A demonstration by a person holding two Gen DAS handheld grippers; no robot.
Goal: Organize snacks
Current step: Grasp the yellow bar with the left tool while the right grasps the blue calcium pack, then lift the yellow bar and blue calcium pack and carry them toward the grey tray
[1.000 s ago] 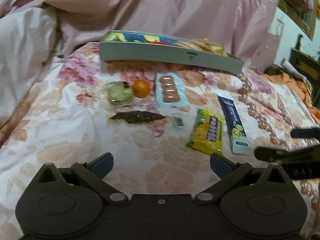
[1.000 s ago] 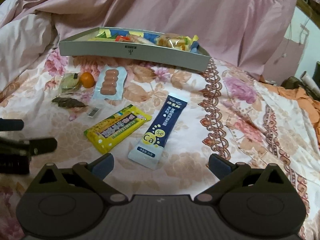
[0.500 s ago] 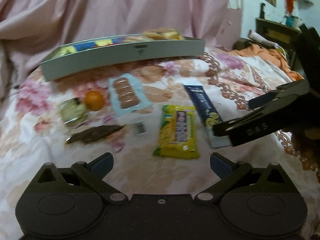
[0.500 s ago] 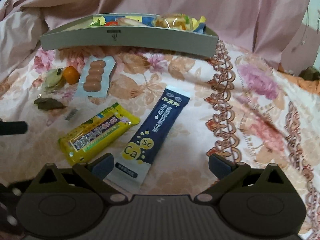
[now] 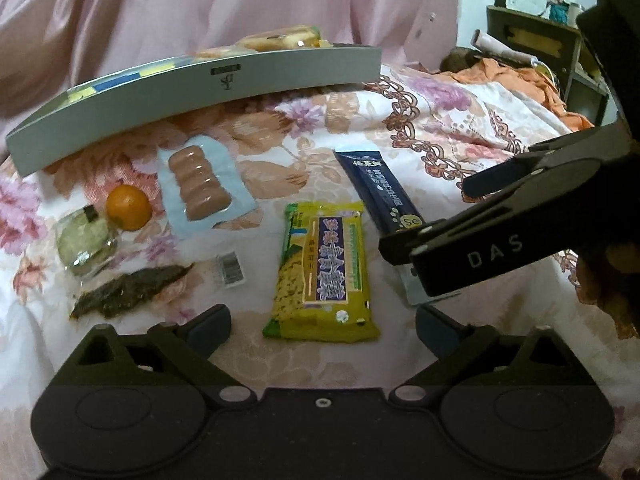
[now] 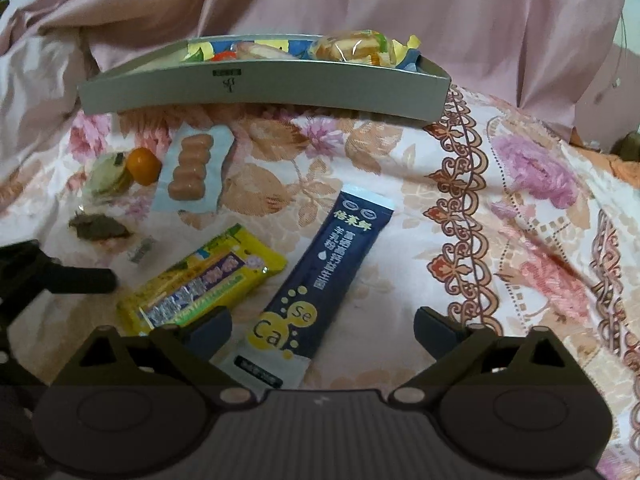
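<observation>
On bed, near edge | right gripper (image 6: 322,330) jaws wide, empty, straddling navy sachet (image 6: 320,276) for pickup | left gripper (image 5: 322,322) jaws wide, empty, over yellow bar (image 5: 324,270) | tray (image 6: 280,88) behind, part-filled, likely destination

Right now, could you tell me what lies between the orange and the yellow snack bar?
The blue sausage pack lies between the orange and the yellow snack bar, with a small barcode label nearer; the left wrist view shows this.

"Ca" and "Se" on blue sachet (image 6: 320,280), "DAS" on right claw (image 5: 424,216)
</observation>
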